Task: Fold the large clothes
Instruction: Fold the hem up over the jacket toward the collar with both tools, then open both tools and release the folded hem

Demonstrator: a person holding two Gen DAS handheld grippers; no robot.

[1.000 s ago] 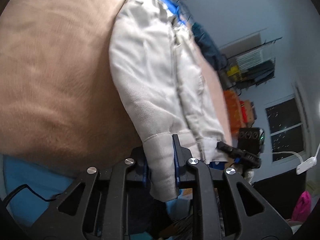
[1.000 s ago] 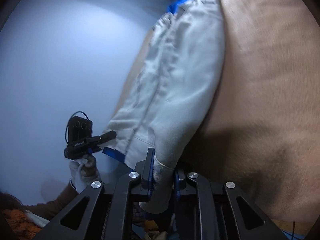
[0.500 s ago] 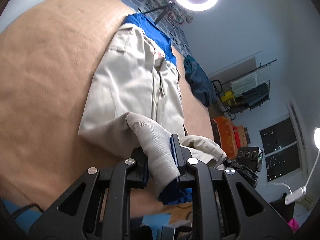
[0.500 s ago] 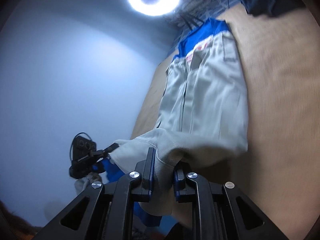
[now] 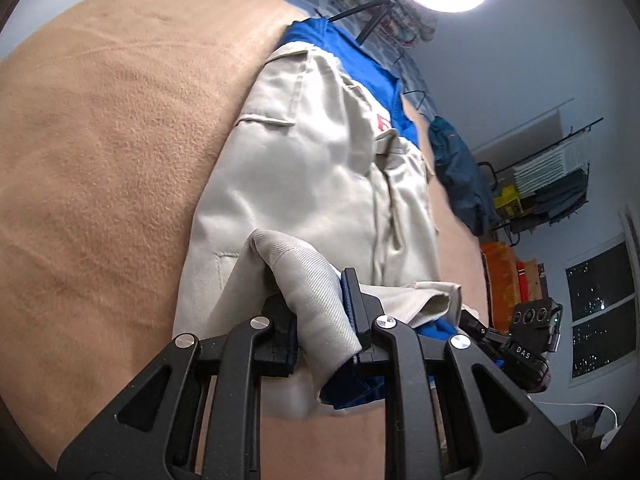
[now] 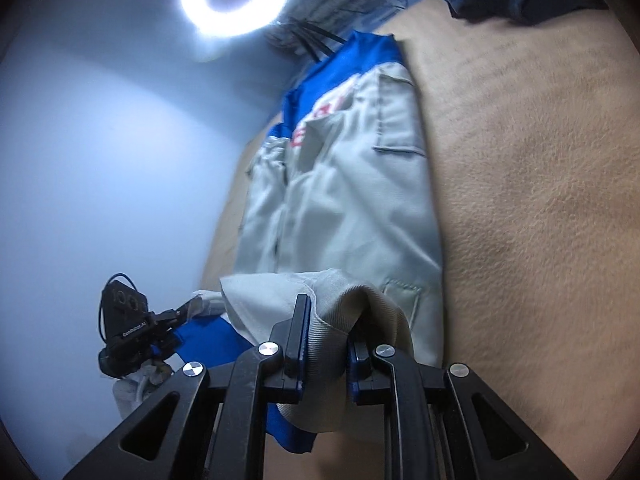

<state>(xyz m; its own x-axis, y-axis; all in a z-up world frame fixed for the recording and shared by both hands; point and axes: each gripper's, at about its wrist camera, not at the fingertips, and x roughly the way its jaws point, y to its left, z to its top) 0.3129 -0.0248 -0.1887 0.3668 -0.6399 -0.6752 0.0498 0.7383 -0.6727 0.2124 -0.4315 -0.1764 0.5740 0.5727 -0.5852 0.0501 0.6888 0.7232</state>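
- The left gripper (image 5: 320, 320) is angled downward over the tan blanket (image 5: 100, 160), its jaws clamped on a bunched hem corner of the beige-and-blue jacket (image 5: 312, 168).
- The jacket is laid lengthwise on the blanket, blue collar farthest away, its 2 near corners lifted.
- The right gripper (image 6: 326, 340) is pitched likewise, closed on the other corner.
- The red chest lettering is partly hidden by folds.

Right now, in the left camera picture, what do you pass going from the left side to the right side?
Tan blanket → beige jacket → dark blue clothes → rack → window.
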